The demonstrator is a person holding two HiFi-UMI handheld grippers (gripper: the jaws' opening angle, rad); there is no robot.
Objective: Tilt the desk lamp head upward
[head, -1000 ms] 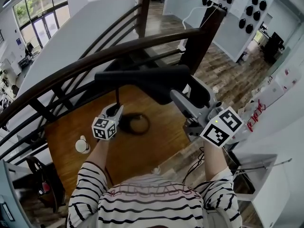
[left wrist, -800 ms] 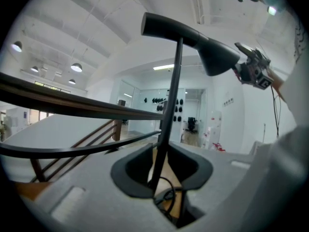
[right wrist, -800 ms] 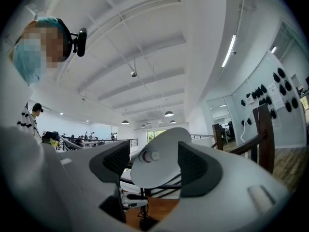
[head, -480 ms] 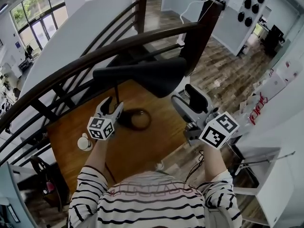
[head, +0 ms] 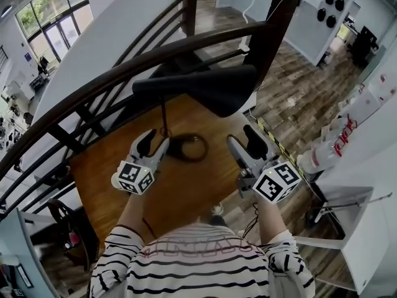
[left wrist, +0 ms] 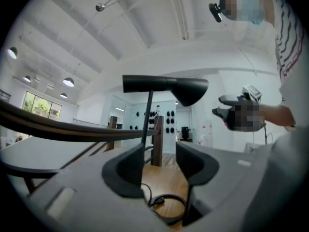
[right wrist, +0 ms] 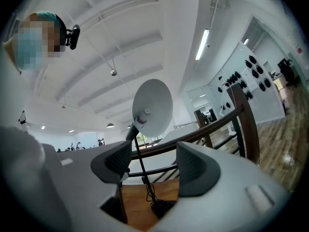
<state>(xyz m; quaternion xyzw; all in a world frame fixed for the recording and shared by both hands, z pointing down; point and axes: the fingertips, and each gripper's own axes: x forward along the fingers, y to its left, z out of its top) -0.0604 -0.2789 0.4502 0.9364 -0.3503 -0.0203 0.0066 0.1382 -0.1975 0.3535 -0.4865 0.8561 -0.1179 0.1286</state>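
Wooden table [head: 192, 191]: beside the curved railing [head: 124, 73].
Desk lamp [head: 205, 89]: on the table; black head level on a thin stem.
Right gripper [head: 243, 138]: below the head, jaws wide, closing, empty.
Left gripper [head: 154, 143]: near the stem, jaws wide, closing, empty.

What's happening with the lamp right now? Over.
Left tongs and right tongs: both closing, nothing between them, short of the lamp. Lamp head roughly level, untouched. Railing behind it, not blocking.

Wooden table [head: 205, 182], dark round lamp base [head: 177, 149] near its middle, perhaps cable-ringed
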